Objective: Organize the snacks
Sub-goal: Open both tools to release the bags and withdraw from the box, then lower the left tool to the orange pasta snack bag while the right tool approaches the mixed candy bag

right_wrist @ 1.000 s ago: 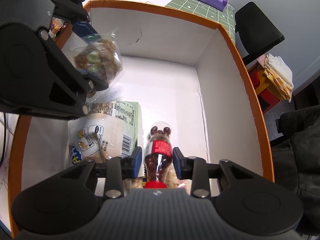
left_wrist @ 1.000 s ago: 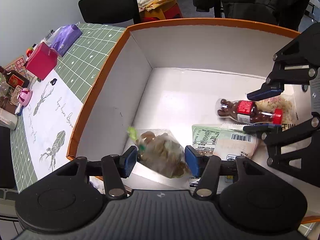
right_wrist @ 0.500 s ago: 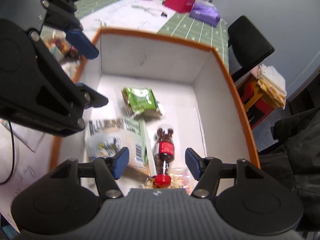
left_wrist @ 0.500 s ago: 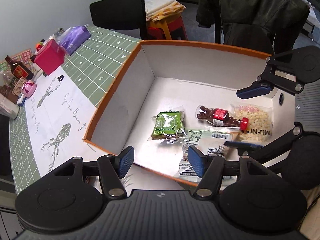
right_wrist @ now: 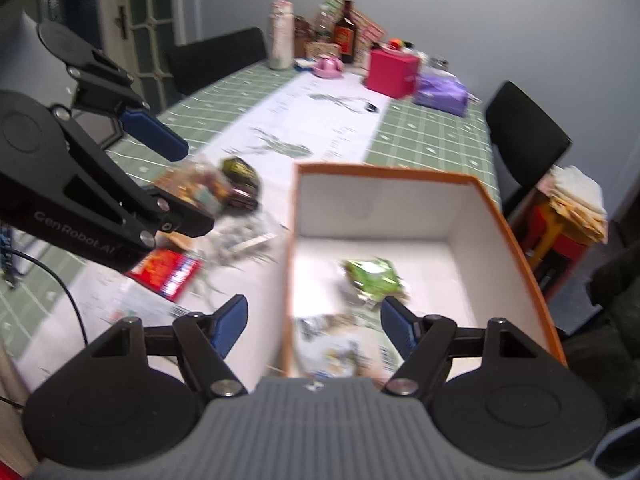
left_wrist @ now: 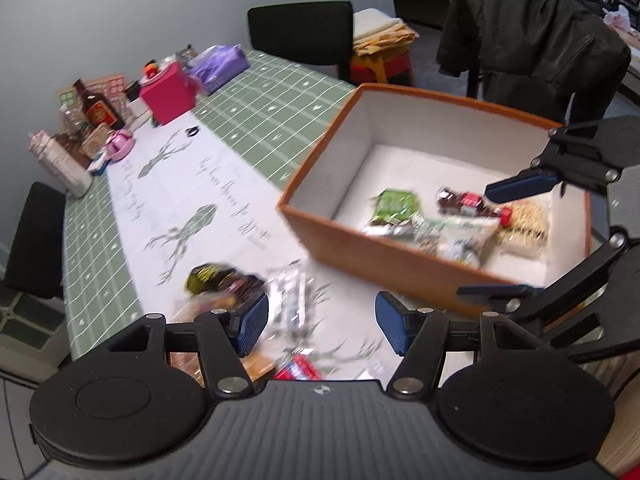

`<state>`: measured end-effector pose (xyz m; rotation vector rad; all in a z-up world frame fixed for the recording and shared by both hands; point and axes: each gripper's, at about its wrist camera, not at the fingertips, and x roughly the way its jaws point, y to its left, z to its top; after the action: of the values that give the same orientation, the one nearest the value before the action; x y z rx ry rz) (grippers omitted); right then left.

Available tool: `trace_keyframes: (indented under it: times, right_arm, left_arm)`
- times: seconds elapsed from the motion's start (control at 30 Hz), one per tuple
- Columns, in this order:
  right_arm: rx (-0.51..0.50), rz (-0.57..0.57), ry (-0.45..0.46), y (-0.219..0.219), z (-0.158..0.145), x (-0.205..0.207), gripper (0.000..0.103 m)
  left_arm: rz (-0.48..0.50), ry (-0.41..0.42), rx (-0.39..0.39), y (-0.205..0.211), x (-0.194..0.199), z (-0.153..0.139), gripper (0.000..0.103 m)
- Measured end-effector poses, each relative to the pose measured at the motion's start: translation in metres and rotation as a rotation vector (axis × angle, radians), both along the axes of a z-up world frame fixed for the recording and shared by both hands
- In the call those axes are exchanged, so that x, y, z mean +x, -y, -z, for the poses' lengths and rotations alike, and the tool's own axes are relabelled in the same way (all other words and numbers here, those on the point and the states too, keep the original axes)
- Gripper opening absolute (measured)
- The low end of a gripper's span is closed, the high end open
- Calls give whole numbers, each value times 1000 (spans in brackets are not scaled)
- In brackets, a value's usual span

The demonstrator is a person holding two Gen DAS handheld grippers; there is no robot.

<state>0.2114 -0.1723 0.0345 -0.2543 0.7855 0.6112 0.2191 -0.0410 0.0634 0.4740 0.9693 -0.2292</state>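
Note:
An orange box point(left_wrist: 384, 252) with a white inside holds a green snack pack point(left_wrist: 394, 204), a small bottle with a red cap point(left_wrist: 470, 204), a pale flat bag point(left_wrist: 456, 236) and a puffed-snack bag point(left_wrist: 524, 224). My left gripper point(left_wrist: 320, 322) is open and empty, above loose snacks on the table: a dark pack point(left_wrist: 216, 278) and a clear pack point(left_wrist: 288, 300). My right gripper point(right_wrist: 312, 326) is open and empty over the box's near left wall point(right_wrist: 286, 280). The green pack point(right_wrist: 372, 276) also shows in the right wrist view.
A red packet point(right_wrist: 166, 272) and more snack packs point(right_wrist: 200, 190) lie left of the box. At the table's far end stand a pink box point(left_wrist: 168, 96), a purple pack point(left_wrist: 218, 66), bottles point(left_wrist: 96, 108) and a white flask point(right_wrist: 280, 34). Black chairs point(left_wrist: 300, 34) surround the table.
My left gripper let go of the green snack pack into the box and pulled back over the loose snacks. My right gripper released the bottle, opened and drew back and up.

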Motion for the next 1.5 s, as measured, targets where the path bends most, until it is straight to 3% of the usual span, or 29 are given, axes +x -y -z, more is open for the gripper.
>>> trace_keyframes:
  times: [0.33, 0.73, 0.77, 0.93, 1.17, 1.37, 1.5]
  right_arm:
    - [91, -108, -58, -60, 10, -9, 81]
    - [107, -67, -107, -114, 37, 13, 84]
    - [106, -57, -104, -118, 39, 16, 89]
    - [72, -52, -96, -147, 44, 31, 90]
    - [-6, -66, -84, -188, 54, 49, 92]
    - [-18, -65, -72, -212, 59, 70, 92]
    - [-27, -50, -63, -226, 66, 83, 91]
  left_arm:
    - [-107, -40, 30, -70, -24, 4, 74]
    - [-214, -33, -77, -127, -13, 21, 82]
    - [-242, -35, -82, -132, -9, 24, 82]
    - [-347, -81, -125, -164, 8, 33, 83]
    - [-435, -149, -98, -188, 26, 46, 83]
    - [-473, -143, -56, -199, 40, 52, 83]
    - [-532, -129, -89, -212, 49, 52, 83]
